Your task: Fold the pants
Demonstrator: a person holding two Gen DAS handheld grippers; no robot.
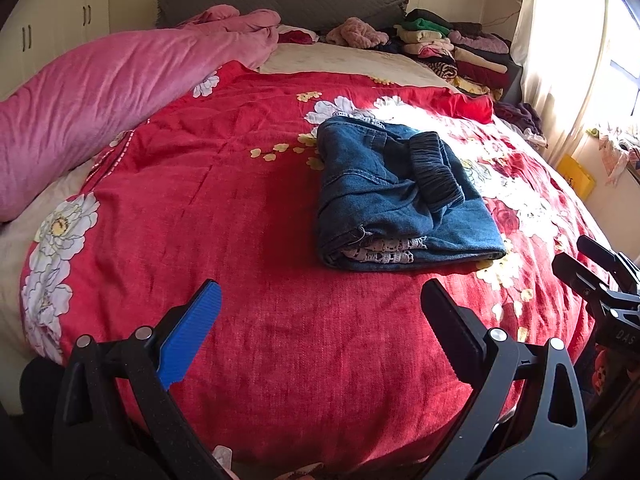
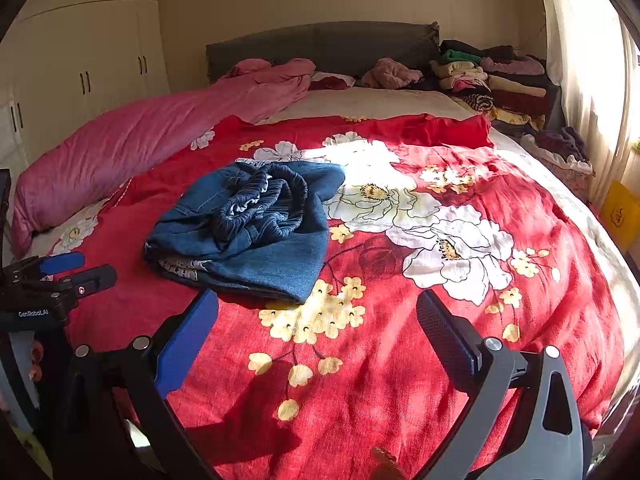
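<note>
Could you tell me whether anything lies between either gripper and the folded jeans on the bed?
Nothing visible does. Only bare red floral bedspread separates the open left gripper and open right gripper from the folded jeans; the pink duvet lies off to the side.

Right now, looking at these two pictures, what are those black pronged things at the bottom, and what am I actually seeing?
Those are tongs, hand-held by a person, one per hand, each carrying a wide-angle camera looking along its two fingers. One picture comes from the left tongs, the other from the right tongs. Both stand open and hold nothing. Ahead is a bed with a red flowered bedspread. On it lie folded blue denim pants, elastic waistband on top. A pink quilt lies along one side, and stacked clothes sit near the headboard.
</note>
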